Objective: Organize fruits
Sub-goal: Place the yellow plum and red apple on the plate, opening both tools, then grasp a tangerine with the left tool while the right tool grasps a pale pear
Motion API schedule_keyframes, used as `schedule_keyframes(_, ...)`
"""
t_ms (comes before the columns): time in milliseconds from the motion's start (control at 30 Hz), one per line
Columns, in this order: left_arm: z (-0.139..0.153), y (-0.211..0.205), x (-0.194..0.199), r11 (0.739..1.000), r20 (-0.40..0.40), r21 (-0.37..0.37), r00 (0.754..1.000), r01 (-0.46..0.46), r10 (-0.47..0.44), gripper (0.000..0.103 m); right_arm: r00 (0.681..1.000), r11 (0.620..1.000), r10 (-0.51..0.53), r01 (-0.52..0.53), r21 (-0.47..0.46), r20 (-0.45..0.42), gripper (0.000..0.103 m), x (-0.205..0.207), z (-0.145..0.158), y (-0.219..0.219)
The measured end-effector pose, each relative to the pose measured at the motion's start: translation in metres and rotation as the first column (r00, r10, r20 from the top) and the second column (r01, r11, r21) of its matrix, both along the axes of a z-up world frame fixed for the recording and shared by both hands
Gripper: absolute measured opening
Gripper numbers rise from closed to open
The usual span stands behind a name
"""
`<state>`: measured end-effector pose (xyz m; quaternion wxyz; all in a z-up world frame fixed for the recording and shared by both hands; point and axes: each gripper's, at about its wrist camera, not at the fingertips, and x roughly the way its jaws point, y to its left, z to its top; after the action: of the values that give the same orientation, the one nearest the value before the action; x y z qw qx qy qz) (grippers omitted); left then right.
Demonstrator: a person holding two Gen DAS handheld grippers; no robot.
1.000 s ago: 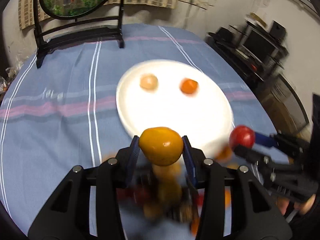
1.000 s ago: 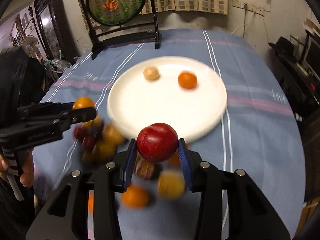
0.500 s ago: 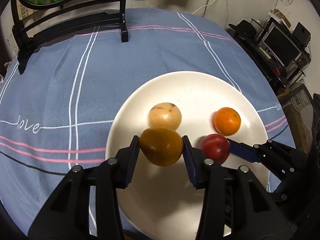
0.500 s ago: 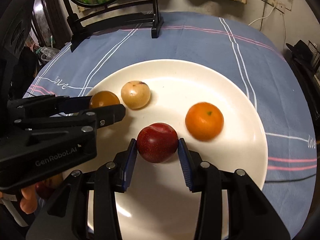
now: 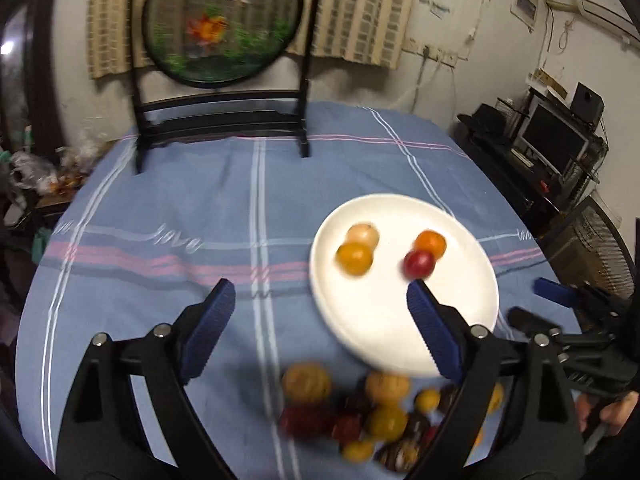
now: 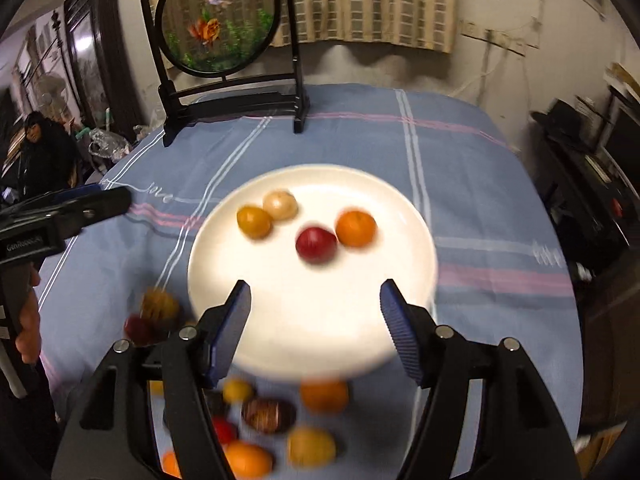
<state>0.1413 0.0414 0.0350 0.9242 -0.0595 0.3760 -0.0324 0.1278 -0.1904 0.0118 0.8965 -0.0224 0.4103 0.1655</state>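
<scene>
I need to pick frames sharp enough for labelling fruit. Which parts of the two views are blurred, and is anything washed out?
Left wrist view: the loose fruit pile is smeared, the fruit on the plate soft-edged; fisheye bends the room edges. Right wrist view: the near plate rim and fruit below it are blurred, the white plate nearly washed out; gripper fingers stay sharp.

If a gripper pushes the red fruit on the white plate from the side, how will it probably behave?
The red fruit looks round and smooth, so it would probably roll instead of sliding. The white plate seems glossy and shallow, which likely gives little resistance. The orange fruit sits right beside it, so a push that way would probably knock that one too.
</scene>
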Motion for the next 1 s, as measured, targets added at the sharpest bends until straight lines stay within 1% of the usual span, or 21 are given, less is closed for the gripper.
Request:
schedule_keyframes(67,-0.012,0.003,-0.03,1.0,0.01,-0.008,1.0,-0.017,0.017,0.092,1.0,0.999,-0.018,0.018,0.042,-0.006,0.067,-0.028,-0.007,-0.009)
schedule_keyframes(100,-0.022,0.003,-0.048,1.0,0.01,-0.021,1.0,-0.024,0.024,0.092,0.999,0.997,-0.033,0.034,0.07,-0.015,0.068,-0.045,-0.014,-0.014)
schedule_keyframes(167,-0.04,0.003,-0.074,0.998,-0.004,-0.051,0.999,-0.033,0.033,0.092,0.997,0.994,-0.061,0.064,0.093,-0.038,0.068,-0.065,-0.025,-0.022)
schedule_keyframes(267,-0.061,-0.003,-0.099,0.996,-0.035,-0.084,0.999,-0.005,0.002,0.092,0.994,0.992,-0.078,0.085,0.097,-0.077,0.068,-0.081,-0.036,-0.025)
schedule_keyframes(367,-0.074,-0.015,-0.114,0.998,-0.058,-0.056,0.998,0.032,-0.036,0.092,0.994,0.993,-0.08,0.085,0.081,-0.074,0.068,-0.092,-0.039,-0.022)
schedule_keyframes(467,-0.076,-0.023,-0.122,0.997,-0.059,-0.05,0.996,0.058,-0.061,0.092,0.995,0.992,-0.083,0.087,0.09,-0.057,0.068,-0.096,-0.04,-0.021)
schedule_keyframes(533,-0.076,-0.024,-0.128,0.997,-0.054,-0.04,0.996,0.068,-0.07,0.092,0.995,0.993,-0.089,0.092,0.075,-0.047,0.068,-0.096,-0.043,-0.02)
schedule_keyframes(633,-0.075,-0.028,-0.134,0.996,-0.05,-0.03,0.995,0.085,-0.086,0.092,0.994,0.994,-0.094,0.097,0.056,-0.051,0.068,-0.094,-0.05,-0.021)
schedule_keyframes(733,-0.078,-0.034,-0.136,0.993,-0.064,-0.024,0.991,0.114,-0.115,0.092,0.994,0.994,-0.089,0.092,0.053,-0.058,0.068,-0.091,-0.059,-0.022)
schedule_keyframes(833,-0.082,-0.041,-0.138,0.989,-0.076,-0.015,0.987,0.144,-0.145,0.092,0.994,0.994,-0.082,0.087,0.067,-0.074,0.068,-0.079,-0.068,-0.02)
schedule_keyframes(933,-0.086,-0.048,-0.138,0.984,-0.091,-0.021,0.98,0.176,-0.177,0.092,0.992,0.995,-0.079,0.084,0.047,-0.1,0.067,-0.061,-0.08,-0.015)
schedule_keyframes(1000,-0.089,-0.054,-0.137,0.98,-0.105,-0.024,0.975,0.196,-0.198,0.092,0.988,0.996,-0.078,0.082,0.027,-0.134,0.053,-0.049,-0.093,-0.012)
